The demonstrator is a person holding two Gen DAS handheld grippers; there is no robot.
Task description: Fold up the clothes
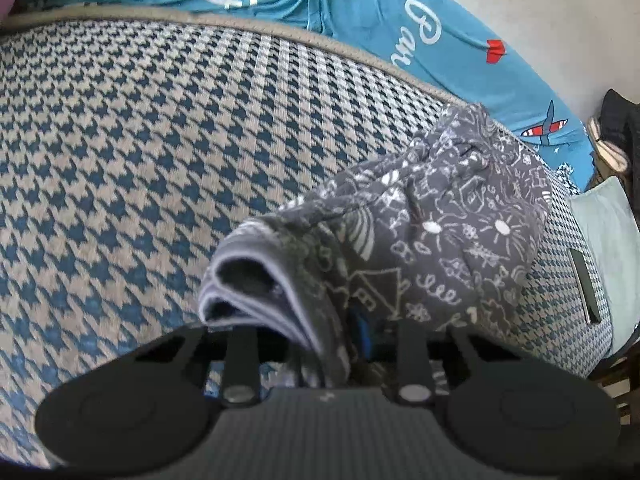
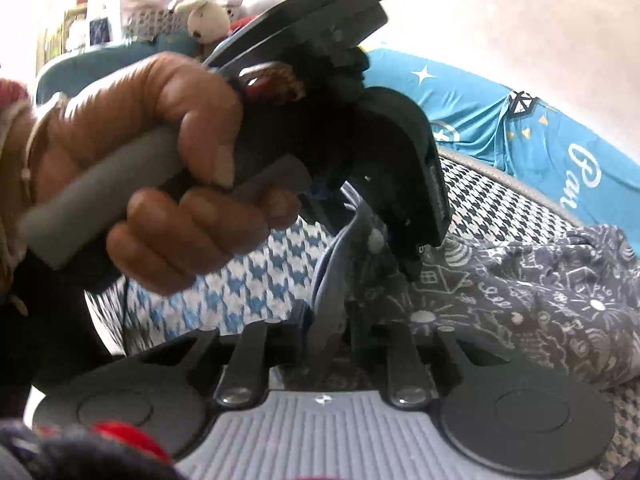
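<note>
Houndstooth fabric point(image 1: 140, 152), blue and beige, covers the surface under us, with a teal sheet point(image 1: 460, 40) behind it at twelve o'clock. Our left gripper point(image 1: 320, 344) is clamped on the folded edge of the grey garment point(image 1: 440, 220), whose doodle-printed bulk lies bunched toward two o'clock. From the right wrist we see the hand point(image 2: 160, 168) squeezing the left tool's handle at ten o'clock. Our right gripper point(image 2: 326, 336) pinches the same garment's edge just beside the left one's fingers.
</note>
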